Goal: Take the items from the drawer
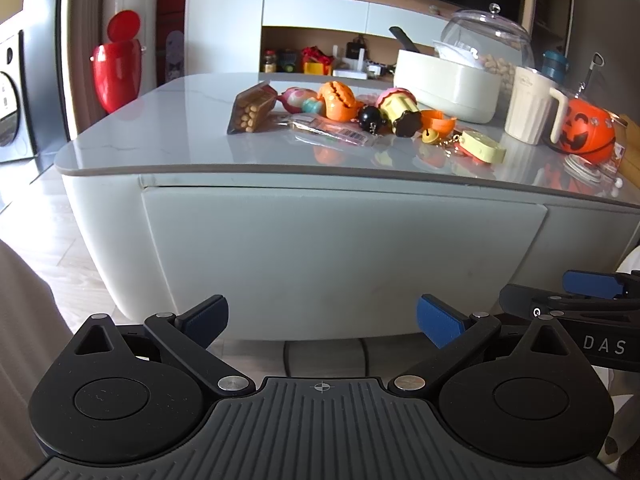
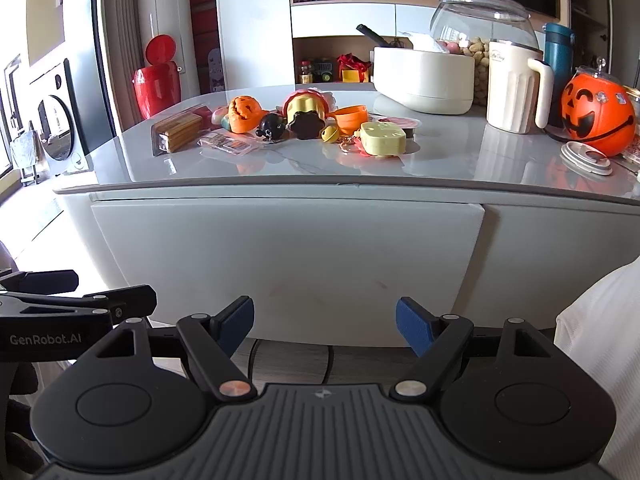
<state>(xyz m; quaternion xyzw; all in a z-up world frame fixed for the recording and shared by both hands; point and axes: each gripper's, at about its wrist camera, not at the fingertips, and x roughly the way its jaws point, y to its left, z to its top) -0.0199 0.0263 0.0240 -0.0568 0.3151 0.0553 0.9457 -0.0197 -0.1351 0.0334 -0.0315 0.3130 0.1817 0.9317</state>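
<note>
One pumpkin bucket (image 2: 596,114), one cream jug (image 2: 514,88), one white tub (image 2: 424,80), one glass jar (image 2: 482,24), two hand-held grippers (image 1: 320,320).

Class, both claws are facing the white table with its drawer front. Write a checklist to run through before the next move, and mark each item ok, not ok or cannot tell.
1. Left claw open and empty: ok.
2. Right claw open and empty: ok.
3. Drawer front in view and unobstructed: ok.
4. Drawer open for reaching inside: not ok, it sits flush and shut.
5. Handle or grip point on the drawer: cannot tell, none shows on the panel.
6. Free space on the tabletop near its front edge for items: ok, the toys lie further back.
</note>
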